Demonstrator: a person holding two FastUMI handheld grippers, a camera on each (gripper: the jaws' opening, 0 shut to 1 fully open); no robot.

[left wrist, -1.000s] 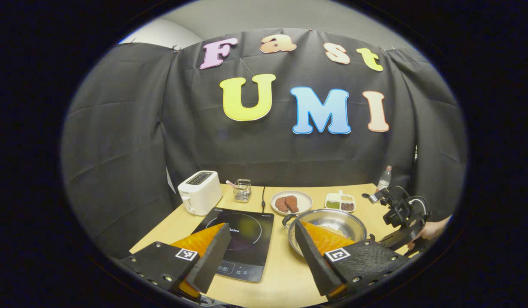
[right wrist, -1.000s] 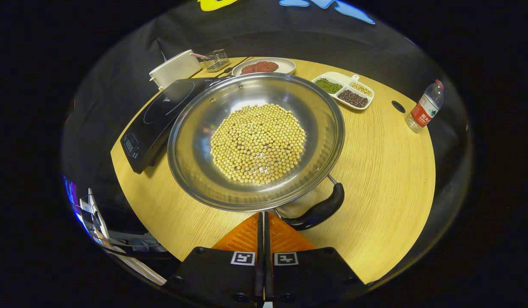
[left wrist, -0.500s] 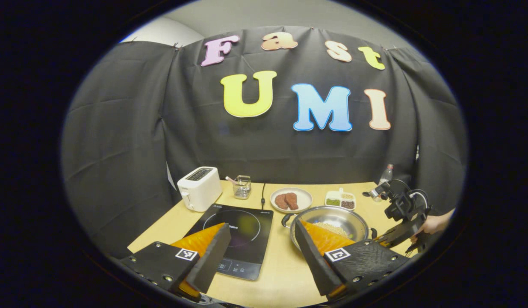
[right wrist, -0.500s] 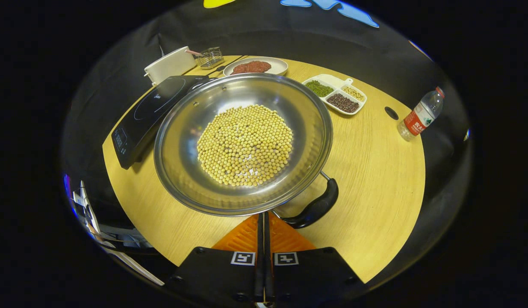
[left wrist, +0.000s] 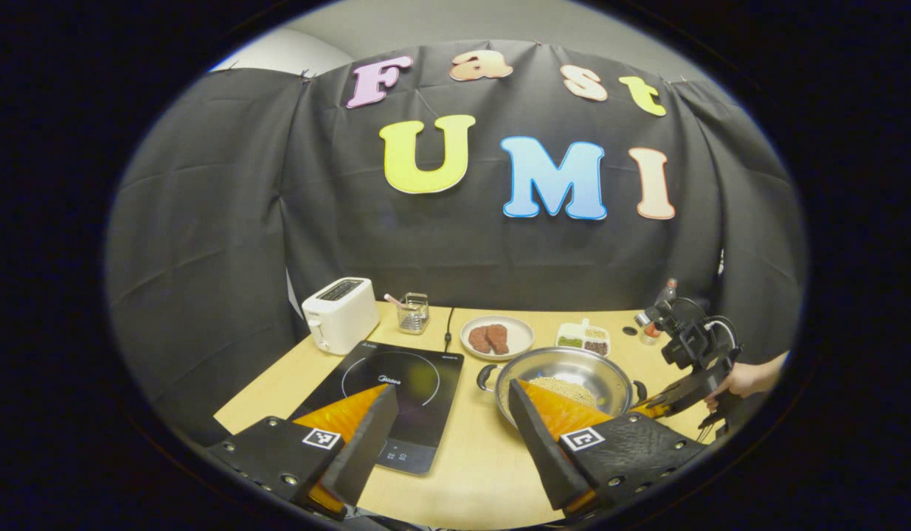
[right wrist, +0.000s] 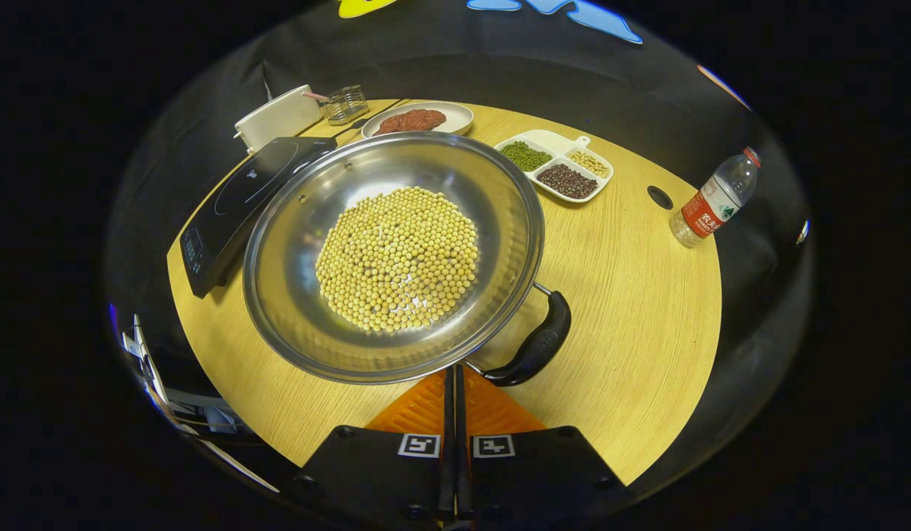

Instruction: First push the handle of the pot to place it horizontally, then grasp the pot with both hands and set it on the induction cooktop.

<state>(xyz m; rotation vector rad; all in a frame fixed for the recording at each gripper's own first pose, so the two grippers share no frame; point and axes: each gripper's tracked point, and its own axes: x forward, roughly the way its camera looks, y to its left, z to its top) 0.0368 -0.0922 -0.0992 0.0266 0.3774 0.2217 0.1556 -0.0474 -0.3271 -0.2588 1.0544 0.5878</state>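
Note:
A steel pot (right wrist: 293, 310) holding yellow beans (right wrist: 397, 258) stands on the wooden table, just right of the black induction cooktop (right wrist: 241, 199). The pot's near black handle (right wrist: 535, 348) points toward the right gripper. My right gripper (right wrist: 455, 372) is shut with nothing between its fingers, its tips at the pot's rim by the handle's left end. In the left gripper view the pot (left wrist: 573, 369) shows its far handle (left wrist: 487, 376) toward the cooktop (left wrist: 396, 383). My left gripper (left wrist: 451, 389) hangs open above the table's front. A hand holds the right gripper (left wrist: 642, 405) beside the pot.
A white toaster (left wrist: 341, 313) and a wire basket (left wrist: 412, 313) stand behind the cooktop. A plate of meat (left wrist: 497, 338) and a divided dish of beans (right wrist: 558, 162) lie behind the pot. A water bottle (right wrist: 709, 199) stands far right near a hole (right wrist: 658, 197) in the table.
The pot has slid left in the right gripper view and its near handle has swung a little, with the shut right gripper staying against it. The left gripper has drawn back, still open.

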